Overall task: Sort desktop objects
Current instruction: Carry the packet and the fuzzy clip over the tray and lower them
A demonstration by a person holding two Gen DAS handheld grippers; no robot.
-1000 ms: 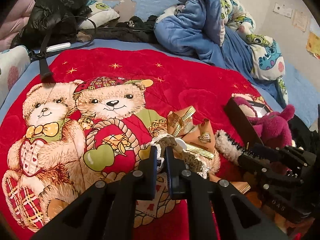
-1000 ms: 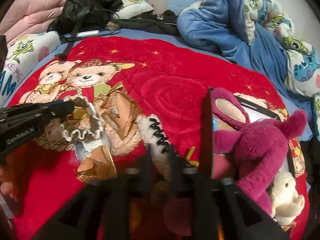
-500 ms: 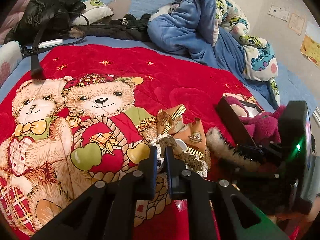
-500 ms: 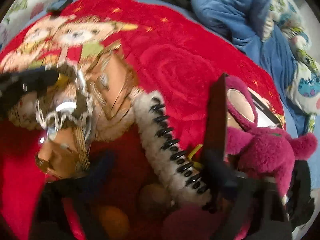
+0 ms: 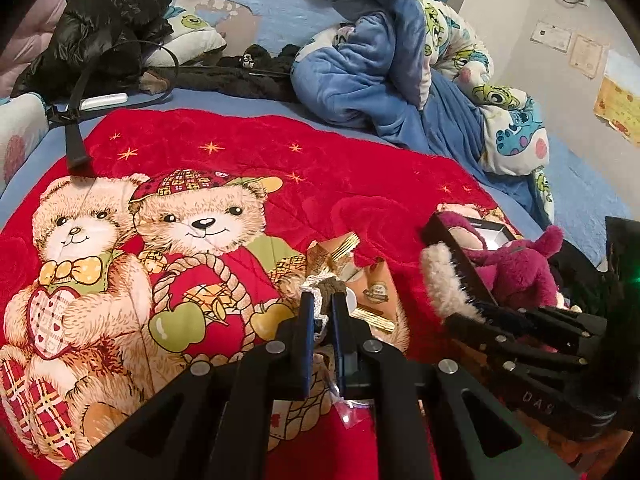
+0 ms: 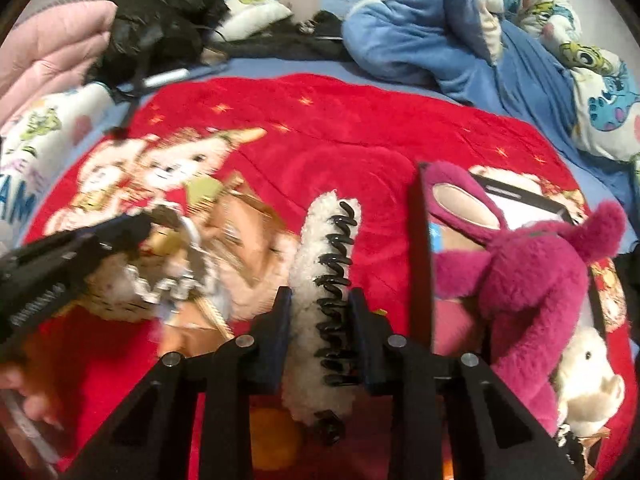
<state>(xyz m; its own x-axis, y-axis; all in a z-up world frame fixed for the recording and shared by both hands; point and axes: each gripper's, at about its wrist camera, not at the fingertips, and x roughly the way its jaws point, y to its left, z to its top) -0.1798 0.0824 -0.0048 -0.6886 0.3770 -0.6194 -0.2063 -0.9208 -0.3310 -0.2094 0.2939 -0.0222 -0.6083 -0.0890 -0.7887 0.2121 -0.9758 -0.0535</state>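
**Op A:** Watching the right claw [image 6: 318, 304]: a second ago its view was a blur sweeping in; now it sits steady, spread on either side of the fluffy white hair clip [image 6: 320, 280], not yet pinching.

**Op B:** And my left claw [image 5: 320, 312]?

**Op A:** Unchanged, pressed together on the lace-trimmed scrunchie [image 5: 322, 286] above the red bear blanket [image 5: 224, 148], beside the tan wrappers [image 5: 372, 280].

**Op B:** So the clip goes next, I'd guess into the black box [image 6: 422, 256] holding the magenta plush [image 6: 528, 280].
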